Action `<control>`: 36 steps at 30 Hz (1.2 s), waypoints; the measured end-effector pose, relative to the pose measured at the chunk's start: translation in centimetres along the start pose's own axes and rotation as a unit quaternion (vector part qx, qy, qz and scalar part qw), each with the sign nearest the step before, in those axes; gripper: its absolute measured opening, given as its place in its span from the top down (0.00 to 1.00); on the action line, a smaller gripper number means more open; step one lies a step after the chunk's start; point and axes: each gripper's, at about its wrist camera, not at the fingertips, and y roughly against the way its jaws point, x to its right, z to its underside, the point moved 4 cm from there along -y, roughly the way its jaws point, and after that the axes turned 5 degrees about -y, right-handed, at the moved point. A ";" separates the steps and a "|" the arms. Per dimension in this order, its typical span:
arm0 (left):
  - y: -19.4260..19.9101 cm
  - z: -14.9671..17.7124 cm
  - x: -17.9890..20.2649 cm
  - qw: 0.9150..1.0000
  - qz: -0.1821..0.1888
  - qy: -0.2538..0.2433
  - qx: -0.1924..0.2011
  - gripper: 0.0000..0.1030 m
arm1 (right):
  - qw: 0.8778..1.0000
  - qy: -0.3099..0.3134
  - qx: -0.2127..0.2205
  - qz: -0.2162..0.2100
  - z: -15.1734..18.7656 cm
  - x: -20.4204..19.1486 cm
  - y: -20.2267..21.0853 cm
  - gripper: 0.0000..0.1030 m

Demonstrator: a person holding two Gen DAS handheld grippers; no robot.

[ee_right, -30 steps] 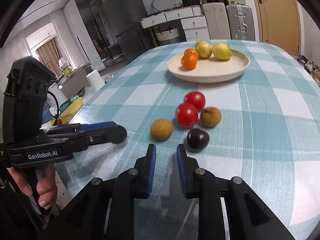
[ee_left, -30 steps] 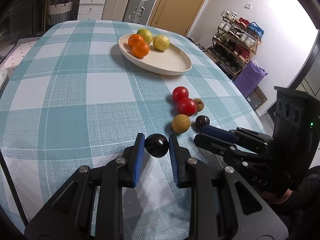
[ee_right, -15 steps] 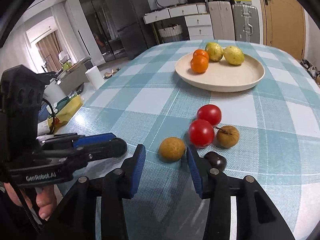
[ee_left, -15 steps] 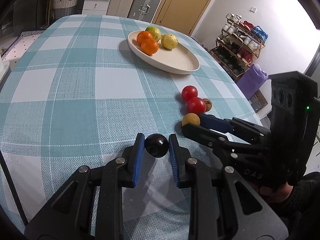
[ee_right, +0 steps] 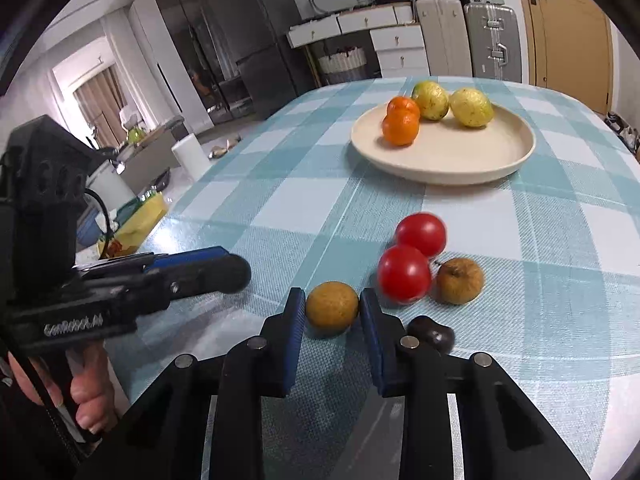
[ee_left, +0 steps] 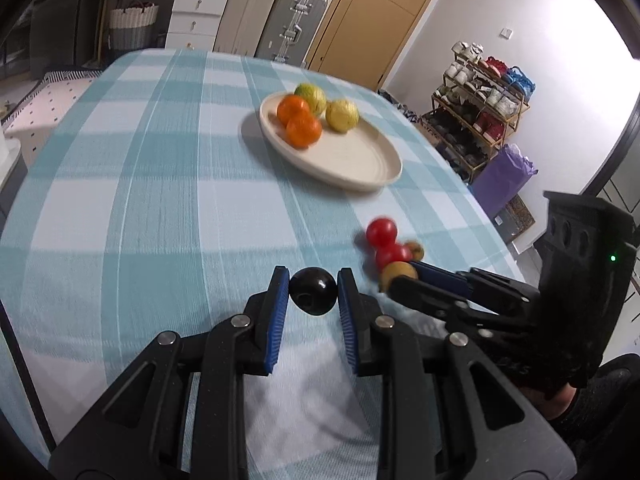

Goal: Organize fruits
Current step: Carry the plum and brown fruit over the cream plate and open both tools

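Observation:
My left gripper is shut on a dark round fruit and holds it above the checked tablecloth. My right gripper is open with its fingers either side of a tan round fruit on the table. Beside it lie two red tomatoes, a brown fruit and another dark fruit. A cream plate farther back holds two oranges and two yellow-green fruits. The plate also shows in the left wrist view.
The table's right edge runs close past the loose fruits in the left wrist view. A shoe rack and a purple bag stand beyond it. Drawers and suitcases stand behind the table's far end.
My left gripper has lifted the dark fruit and moved toward the plate. My right gripper has opened and moved forward around the tan fruit.

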 end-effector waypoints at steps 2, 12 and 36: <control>-0.1 -1.3 0.1 1.000 -0.001 -0.005 0.005 0.79 | 1.000 -0.005 0.015 -0.008 -0.7 0.3 0.9 0.73; -2.8 -8.0 0.3 1.000 0.001 -0.016 0.022 0.79 | 0.997 -0.025 0.065 -0.020 -6.0 3.2 3.5 0.73; -13.8 -17.7 -5.5 1.000 0.016 0.015 -0.016 0.79 | 0.999 -0.028 0.003 -0.044 -12.9 5.6 -5.3 0.73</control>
